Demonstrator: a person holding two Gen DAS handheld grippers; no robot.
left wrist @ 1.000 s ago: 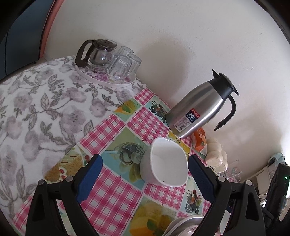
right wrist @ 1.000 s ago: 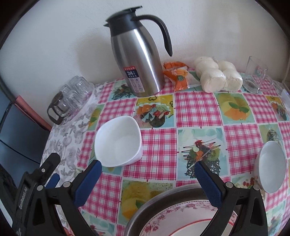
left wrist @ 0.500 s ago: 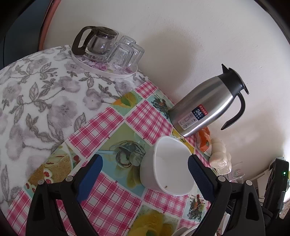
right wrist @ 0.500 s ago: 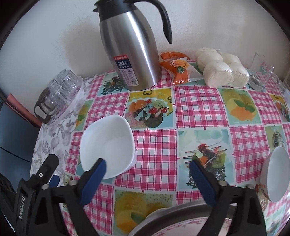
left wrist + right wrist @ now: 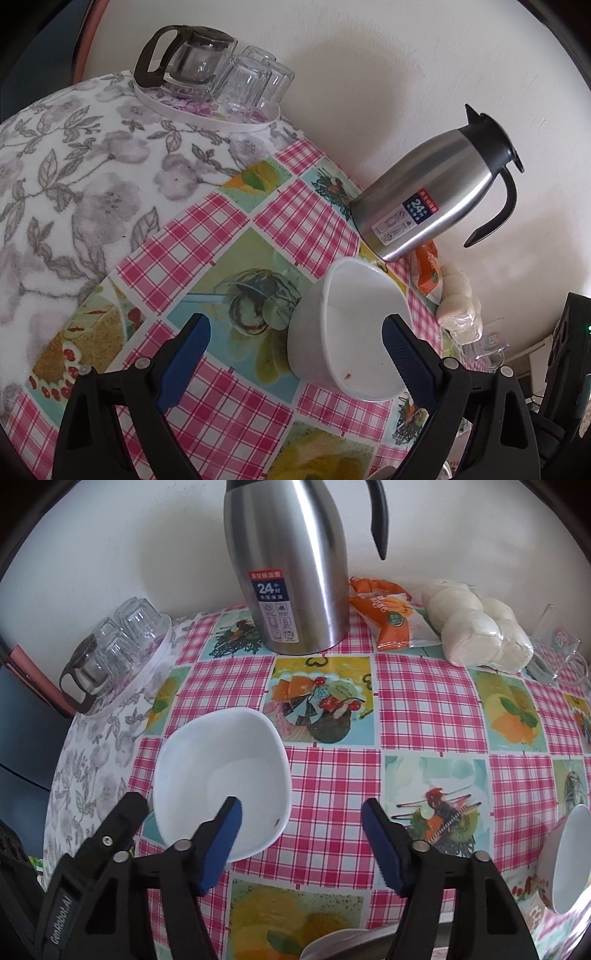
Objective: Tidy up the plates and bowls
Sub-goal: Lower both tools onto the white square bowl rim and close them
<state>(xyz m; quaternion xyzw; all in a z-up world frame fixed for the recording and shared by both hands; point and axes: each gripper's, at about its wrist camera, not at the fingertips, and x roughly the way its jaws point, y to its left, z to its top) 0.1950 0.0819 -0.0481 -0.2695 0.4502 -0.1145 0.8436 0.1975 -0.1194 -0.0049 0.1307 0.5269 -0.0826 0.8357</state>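
Observation:
A white squarish bowl [image 5: 351, 328] [image 5: 221, 779] stands on the pink checked tablecloth [image 5: 417, 698]. My left gripper [image 5: 295, 350] is open, its right finger at the bowl's near right rim. My right gripper [image 5: 301, 834] is open, its left finger over the bowl's near rim and its right finger over the cloth. A second white bowl [image 5: 570, 860] sits at the right edge of the right wrist view. The rim of a plate stack [image 5: 347, 941] shows at the bottom, between the right gripper's fingers.
A steel thermos jug [image 5: 291, 568] [image 5: 432, 206] stands behind the bowl. A tray with a glass pot and upturned glasses [image 5: 210, 81] [image 5: 118, 653] is at the back left. An orange packet [image 5: 388, 613], wrapped buns [image 5: 480, 627] and a glass mug [image 5: 557, 646] are at the back right.
Both grippers have moved forward toward the white squarish bowl, which now looks larger and nearer. The right gripper's left finger now overlaps the bowl's rim. Both stay open.

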